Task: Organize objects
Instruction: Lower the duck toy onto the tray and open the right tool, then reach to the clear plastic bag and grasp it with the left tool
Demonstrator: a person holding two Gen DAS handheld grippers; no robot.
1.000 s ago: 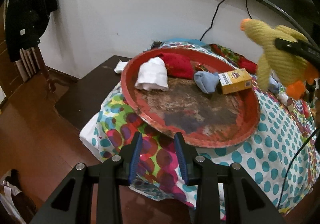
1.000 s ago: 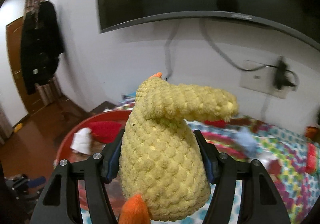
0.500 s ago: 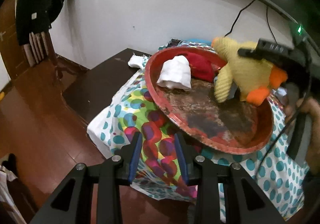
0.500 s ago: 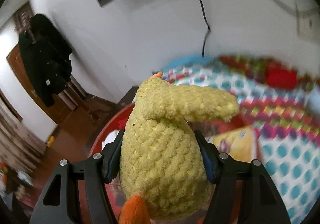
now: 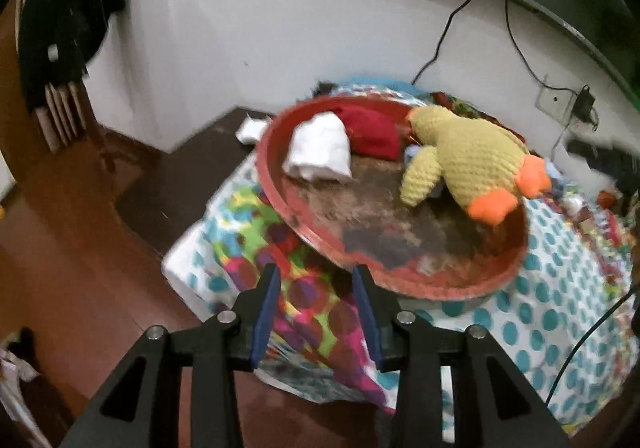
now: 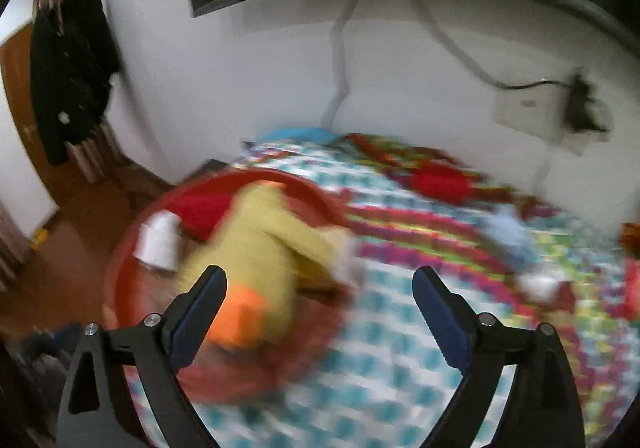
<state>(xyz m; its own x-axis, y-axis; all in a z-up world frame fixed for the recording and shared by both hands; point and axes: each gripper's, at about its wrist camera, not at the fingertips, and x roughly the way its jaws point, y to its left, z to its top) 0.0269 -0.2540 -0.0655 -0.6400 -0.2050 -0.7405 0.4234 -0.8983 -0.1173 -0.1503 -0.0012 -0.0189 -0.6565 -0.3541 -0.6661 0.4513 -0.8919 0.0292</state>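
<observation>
The yellow crocheted plush duck with orange feet (image 5: 468,156) now lies inside the round red tray with a worn dark bottom (image 5: 304,244), at the tray's far right, its feet hanging over the rim. Also in the tray, at its far left, sit a folded white cloth (image 5: 320,152) and a red fabric bundle (image 5: 372,130), so a good part of the gathering looks done. The right gripper (image 6: 320,300) has just been opening its jaws; they stand wide with nothing between them, the duck released ahead. The left gripper (image 5: 316,308) has just been opening a little too, its jaws part-open and holding nothing, poised near the tray's front rim over the dotted multicoloured bedspread (image 5: 560,288). Left to collect, I judge: a red item (image 6: 436,180) and a pale blue piece (image 6: 508,232) on the bedspread beyond the tray, both blurred. The crowded far half of the tray leaves mainly its bare near half for them
</observation>
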